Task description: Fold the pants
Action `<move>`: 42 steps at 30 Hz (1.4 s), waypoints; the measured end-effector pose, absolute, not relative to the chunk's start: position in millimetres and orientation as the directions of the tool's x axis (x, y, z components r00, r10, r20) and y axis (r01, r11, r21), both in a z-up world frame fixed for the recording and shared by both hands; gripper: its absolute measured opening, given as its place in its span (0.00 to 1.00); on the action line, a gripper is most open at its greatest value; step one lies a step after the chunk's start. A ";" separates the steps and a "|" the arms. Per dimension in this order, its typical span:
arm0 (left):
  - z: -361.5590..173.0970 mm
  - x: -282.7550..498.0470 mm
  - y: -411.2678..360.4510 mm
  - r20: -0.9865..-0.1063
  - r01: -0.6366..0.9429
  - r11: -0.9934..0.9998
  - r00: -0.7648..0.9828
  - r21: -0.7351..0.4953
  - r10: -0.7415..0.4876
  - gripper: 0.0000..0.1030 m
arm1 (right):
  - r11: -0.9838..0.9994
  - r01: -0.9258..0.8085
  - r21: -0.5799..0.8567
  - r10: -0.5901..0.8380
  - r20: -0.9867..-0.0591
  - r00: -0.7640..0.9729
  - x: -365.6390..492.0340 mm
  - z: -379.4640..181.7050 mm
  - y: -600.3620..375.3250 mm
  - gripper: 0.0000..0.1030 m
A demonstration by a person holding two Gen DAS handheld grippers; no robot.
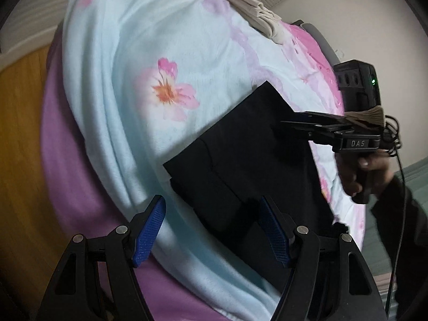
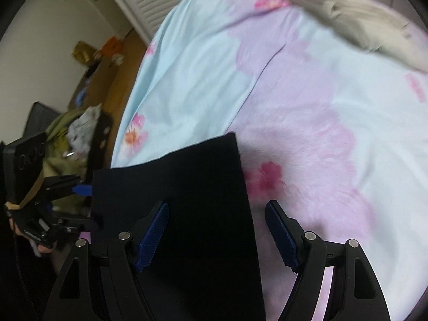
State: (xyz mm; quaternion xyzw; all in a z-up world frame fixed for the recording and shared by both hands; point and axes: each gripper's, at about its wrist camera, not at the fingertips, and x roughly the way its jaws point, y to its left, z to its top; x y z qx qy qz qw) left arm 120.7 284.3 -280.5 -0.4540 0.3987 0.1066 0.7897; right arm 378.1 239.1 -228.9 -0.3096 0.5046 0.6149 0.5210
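Black folded pants (image 1: 240,160) lie on the floral blanket (image 1: 160,53) beneath both wide-open, empty claws.

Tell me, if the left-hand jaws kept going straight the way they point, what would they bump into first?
Most likely the folded black pants lying on the flowered blanket. The left gripper is open and tilted down at their near edge, though exact depth is hard to judge.
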 end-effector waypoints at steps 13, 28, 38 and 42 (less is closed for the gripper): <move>-276.0 127.2 279.1 -0.715 -0.499 0.600 0.675 -0.626 -0.185 0.33 | -0.051 -0.855 0.516 0.387 -0.779 -0.494 380.8 -231.1 249.1 0.08; -143.0 105.3 207.6 -0.504 -0.221 0.855 0.862 -0.470 -0.055 0.14 | -0.145 -0.927 0.346 0.605 -0.711 -0.360 347.5 -83.5 157.7 0.07; -61.8 130.1 78.8 -0.352 0.091 0.920 0.906 -0.381 -0.236 0.14 | -0.003 -0.982 0.187 0.753 -0.646 -0.125 349.0 -1.4 -15.4 0.07; -54.3 142.6 9.6 -0.355 0.210 0.909 0.870 -0.361 -0.342 0.14 | 0.093 -0.981 0.171 0.775 -0.631 -0.036 352.7 3.2 -107.9 0.07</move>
